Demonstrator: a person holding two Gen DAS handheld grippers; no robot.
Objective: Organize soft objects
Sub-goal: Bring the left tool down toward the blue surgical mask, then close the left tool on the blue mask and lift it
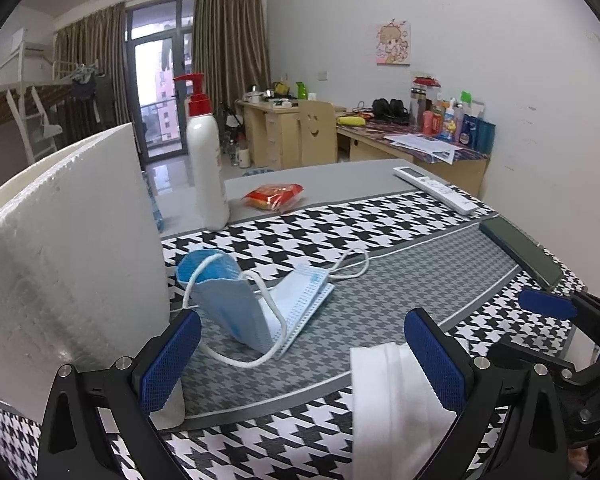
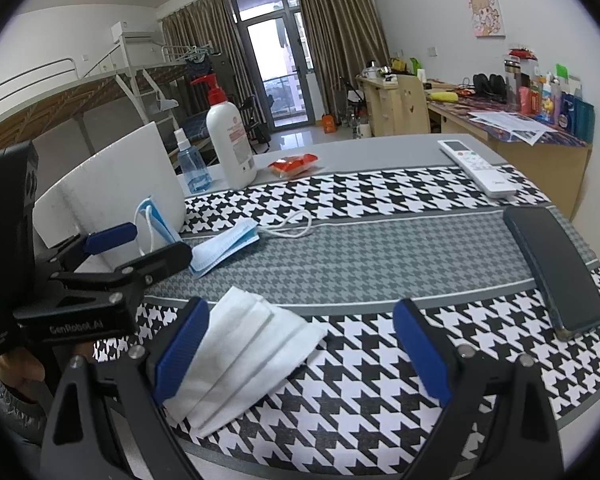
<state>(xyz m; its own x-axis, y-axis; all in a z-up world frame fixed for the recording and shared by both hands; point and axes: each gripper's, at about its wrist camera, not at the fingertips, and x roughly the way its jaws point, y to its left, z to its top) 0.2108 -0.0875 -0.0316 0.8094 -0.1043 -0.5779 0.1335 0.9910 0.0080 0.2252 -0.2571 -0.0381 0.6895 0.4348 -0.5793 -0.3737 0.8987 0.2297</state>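
A blue surgical mask (image 1: 300, 296) with white ear loops lies on the grey band of the houndstooth cloth; a second blue mask (image 1: 228, 296) stands bent against it, beside a white foam box (image 1: 68, 264). My left gripper (image 1: 300, 356) is open just short of them, empty. A folded white tissue (image 2: 244, 356) lies near the table's front edge, its left part under the left fingertip (image 2: 180, 352) of my open right gripper (image 2: 300, 352). The masks (image 2: 224, 248), the box (image 2: 112, 192) and my left gripper (image 2: 136, 244) show in the right wrist view. The tissue shows in the left wrist view (image 1: 392, 404).
A white pump bottle (image 1: 206, 160), a red snack packet (image 1: 274, 196), a white remote (image 1: 436, 188) and a dark phone (image 1: 520, 252) lie on the table. A blue spray bottle (image 2: 190, 164) stands behind the box. Desks and a chair stand beyond.
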